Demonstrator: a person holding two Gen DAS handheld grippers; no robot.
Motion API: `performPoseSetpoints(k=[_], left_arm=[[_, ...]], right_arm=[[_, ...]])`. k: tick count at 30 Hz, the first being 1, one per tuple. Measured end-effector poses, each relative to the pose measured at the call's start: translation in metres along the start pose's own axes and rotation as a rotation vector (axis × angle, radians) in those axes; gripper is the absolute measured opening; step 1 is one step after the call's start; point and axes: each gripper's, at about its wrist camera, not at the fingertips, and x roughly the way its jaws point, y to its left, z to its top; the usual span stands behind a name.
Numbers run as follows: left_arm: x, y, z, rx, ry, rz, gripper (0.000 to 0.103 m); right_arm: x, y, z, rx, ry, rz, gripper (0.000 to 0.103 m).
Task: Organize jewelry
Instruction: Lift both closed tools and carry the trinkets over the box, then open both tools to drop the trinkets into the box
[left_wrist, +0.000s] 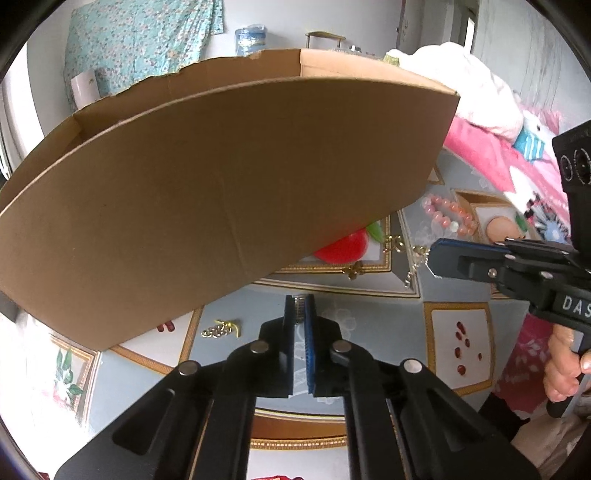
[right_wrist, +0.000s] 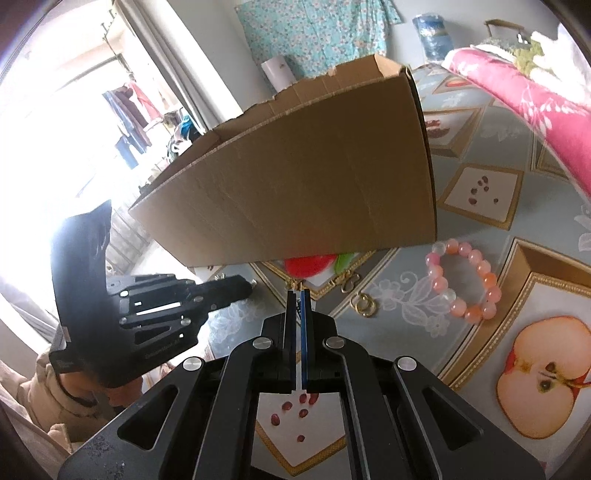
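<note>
Left tool (left_wrist: 301, 306) pinching metal piece (left_wrist: 300, 305), bracelet (right_wrist: 463, 282) apart

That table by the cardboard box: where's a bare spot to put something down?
The printed cloth lies bare right of the pink bead bracelet, around the halved-apple print, and behind it beside the cardboard box. The strip just in front of the box is crowded: gold hoop earrings, a gold chain, other small gold pieces, plus both tools, the left tool and the right tool.

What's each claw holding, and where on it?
Left claw: small silver ridged piece, pinched at its tips. Right claw: thin chain, gripped near one end, rest dangling.
</note>
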Motion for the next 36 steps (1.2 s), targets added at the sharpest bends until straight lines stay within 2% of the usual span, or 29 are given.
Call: performPoseSetpoints(k=[4,12,15,20,23,26,28,32,34,36], left_arm=[[-0.022,0.005,-0.003,-0.034,-0.057,-0.03,0.004],[-0.081,0.014,0.0,-0.06,-0.208,-0.063,0.004],[-0.106,0.018,0.008,-0.068,-0.291,-0.093,0.004],[-0.133,0.027,0.038,-0.054,-0.407,-0.106,0.004],[-0.119,0.037,0.061,-0.061,-0.378,-0.111,0.004],[-0.086,0.053,0.086,-0.125,-0.281,-0.172,0.004],[-0.065,0.061,0.101,-0.158,-0.227,-0.184,0.004],[-0.029,0.075,0.124,-0.222,-0.118,-0.193,0.004],[-0.017,0.077,0.131,-0.249,-0.085,-0.18,0.005],[-0.011,0.078,0.134,-0.269,-0.06,-0.185,0.005]], right_arm=[[-0.014,0.004,0.006,-0.005,-0.033,0.03,0.0],[-0.047,0.013,0.034,0.032,-0.103,0.146,0.0],[-0.06,0.024,0.049,0.0,-0.14,0.172,0.0],[-0.067,0.036,0.093,-0.053,-0.19,0.217,0.0],[-0.046,0.032,0.12,-0.053,-0.155,0.219,0.0],[-0.011,0.022,0.139,-0.023,-0.065,0.203,0.0],[0.019,0.015,0.152,-0.01,0.022,0.172,0.0],[0.053,0.003,0.16,0.022,0.123,0.134,0.001],[0.062,-0.001,0.162,0.023,0.144,0.118,0.005],[0.06,-0.005,0.162,0.032,0.128,0.116,0.01]])
